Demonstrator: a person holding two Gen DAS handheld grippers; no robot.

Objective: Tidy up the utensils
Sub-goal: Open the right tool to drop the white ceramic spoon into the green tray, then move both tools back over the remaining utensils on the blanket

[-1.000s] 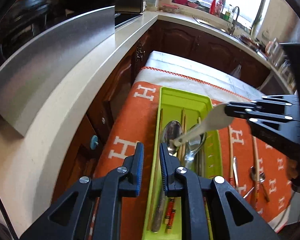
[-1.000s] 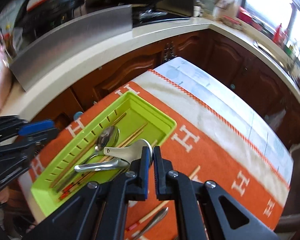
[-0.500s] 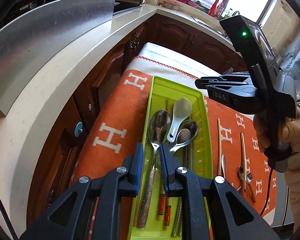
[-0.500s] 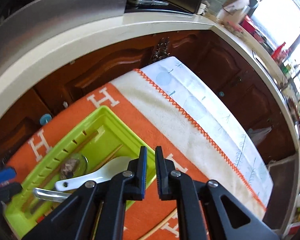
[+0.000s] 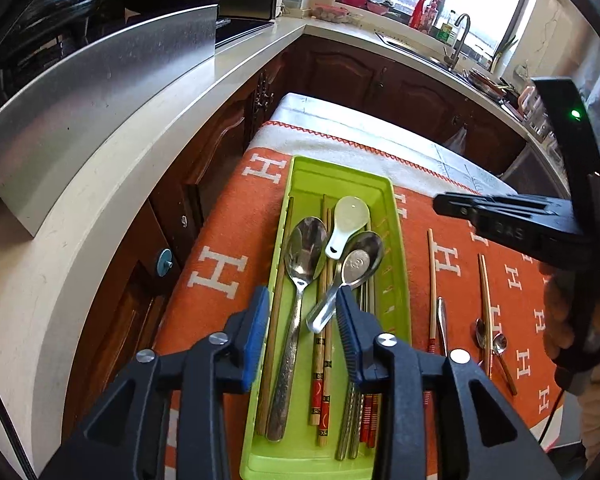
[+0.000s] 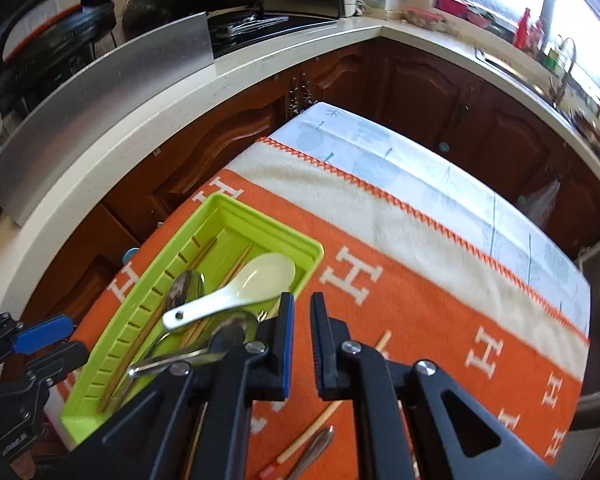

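Green tray (image 5: 396, 216) on orange-cloth table (image 5: 228, 216) holds 3 spoons: 1 white ceramic spoon (image 5: 350, 220), 2 metal spoons (image 5: 304, 248), plus chopsticks (image 5: 324, 360) and other utensils too overlapped to count. Outside tray, on cloth to its right: 2 chopsticks (image 5: 432, 280), 2 small spoons (image 5: 490, 336), 1 more metal utensil. Left gripper (image 5: 302, 336) over tray, jaws opening, nothing pinched. Right gripper (image 6: 302, 344) w/ jaws nearly closed, narrow gap, empty, beside tray's far corner.
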